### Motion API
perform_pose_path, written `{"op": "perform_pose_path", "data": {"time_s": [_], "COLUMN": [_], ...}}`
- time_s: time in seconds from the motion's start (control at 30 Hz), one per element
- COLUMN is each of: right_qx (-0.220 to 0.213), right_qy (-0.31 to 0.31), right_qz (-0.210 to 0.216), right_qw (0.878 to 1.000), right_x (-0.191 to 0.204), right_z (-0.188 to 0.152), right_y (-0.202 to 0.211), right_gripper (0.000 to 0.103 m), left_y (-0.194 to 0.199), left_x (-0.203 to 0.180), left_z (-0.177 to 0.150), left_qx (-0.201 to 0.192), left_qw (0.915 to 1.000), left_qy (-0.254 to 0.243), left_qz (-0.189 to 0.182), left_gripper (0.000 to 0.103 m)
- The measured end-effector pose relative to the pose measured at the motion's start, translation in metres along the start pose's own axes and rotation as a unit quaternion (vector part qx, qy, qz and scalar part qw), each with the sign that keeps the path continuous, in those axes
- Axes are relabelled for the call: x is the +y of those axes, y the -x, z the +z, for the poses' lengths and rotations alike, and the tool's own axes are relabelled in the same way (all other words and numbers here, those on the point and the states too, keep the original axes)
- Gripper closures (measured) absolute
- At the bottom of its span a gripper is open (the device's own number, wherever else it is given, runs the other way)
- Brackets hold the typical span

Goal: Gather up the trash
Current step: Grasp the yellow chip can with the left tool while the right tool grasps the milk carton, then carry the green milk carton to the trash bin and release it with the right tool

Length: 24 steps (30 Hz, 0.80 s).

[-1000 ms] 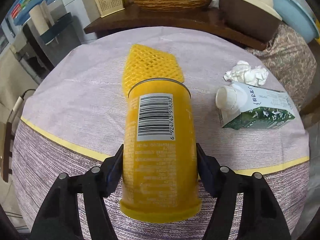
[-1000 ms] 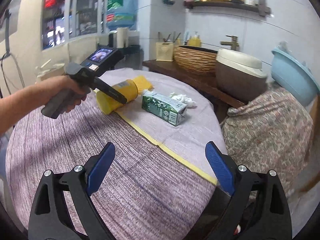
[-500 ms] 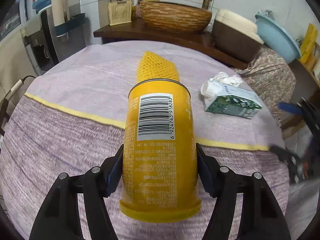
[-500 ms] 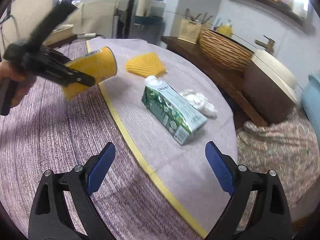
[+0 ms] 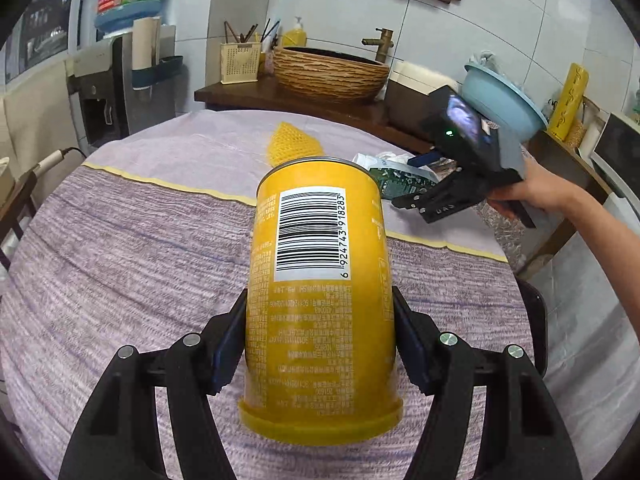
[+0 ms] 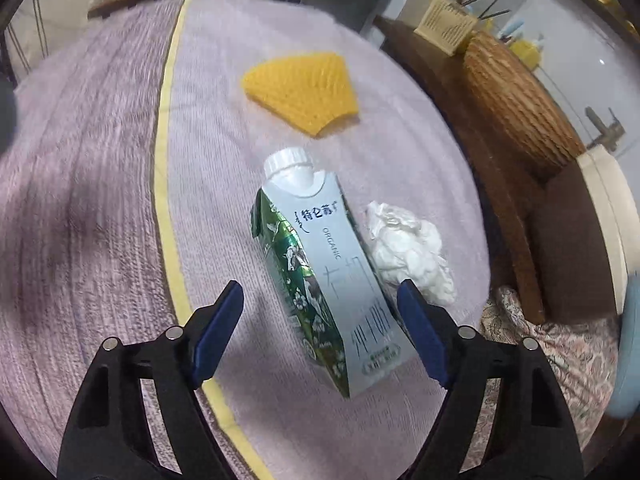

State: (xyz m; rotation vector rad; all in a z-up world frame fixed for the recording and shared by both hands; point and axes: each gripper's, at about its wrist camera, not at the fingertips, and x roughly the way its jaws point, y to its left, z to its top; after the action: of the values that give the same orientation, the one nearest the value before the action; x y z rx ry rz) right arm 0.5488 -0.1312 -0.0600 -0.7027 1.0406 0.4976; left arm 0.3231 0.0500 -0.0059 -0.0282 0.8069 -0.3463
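My left gripper (image 5: 318, 300) is shut on a yellow can (image 5: 320, 360) with a barcode, held clear above the purple tablecloth (image 5: 120, 264). A green and white milk carton (image 6: 320, 264) lies on its side on the cloth. My right gripper (image 6: 320, 288) points down over the carton with its jaws closing. The carton's lower half is between them: the right pad is at its edge, the left pad still apart. In the left wrist view the right gripper (image 5: 416, 180) straddles the carton (image 5: 400, 178). A crumpled white tissue (image 6: 408, 248) touches the carton. A yellow foam net (image 6: 304, 88) lies beyond.
A person's hand (image 5: 548, 196) holds the right gripper at the table's right side. Behind the table stand a dark wooden bench (image 5: 256, 96) with a woven basket (image 5: 328, 74) and a chopstick holder (image 5: 240, 62). A blue basin (image 5: 500, 100) sits at the right.
My left gripper has drawn back and up with the can, away from the net. My right gripper has swung down over the carton and its jaws have narrowed.
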Motion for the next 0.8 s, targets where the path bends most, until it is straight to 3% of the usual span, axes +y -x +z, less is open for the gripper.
{"op": "perform_pose_path", "data": {"time_s": [0.13,0.23,0.4,0.47,0.8], "right_qx": [0.021,0.017,0.008,-0.002,-0.081], "right_qy": [0.034,0.028,0.026,0.022,-0.001], "right_qz": [-0.013,-0.008,-0.024,-0.025,-0.003], "right_qw": [0.999,0.999,0.999,0.999,0.997], "right_x": [0.007,0.005,0.011,0.016,0.060], "right_z": [0.007,0.010,0.007,0.003,-0.023], "right_y": [-0.020,-0.022,-0.017,-0.010,0.045], "right_gripper": [0.026,0.035,0.039,0.043,0.044], "left_y": [0.007,0.011,0.017,0.021,0.039], "left_x": [0.002,0.005,0.008,0.008,0.003], "left_z": [-0.010,-0.017,-0.023,-0.024,-0.045], "left_qx": [-0.002,-0.002,-0.010,-0.016,-0.032], "left_qw": [0.9999,0.9998,0.9997,0.9995,0.9985], "left_qy": [0.010,0.020,0.023,0.026,0.042], "left_qz": [-0.002,-0.006,0.006,0.007,0.017], "left_gripper": [0.038,0.038,0.038,0.038,0.038]}}
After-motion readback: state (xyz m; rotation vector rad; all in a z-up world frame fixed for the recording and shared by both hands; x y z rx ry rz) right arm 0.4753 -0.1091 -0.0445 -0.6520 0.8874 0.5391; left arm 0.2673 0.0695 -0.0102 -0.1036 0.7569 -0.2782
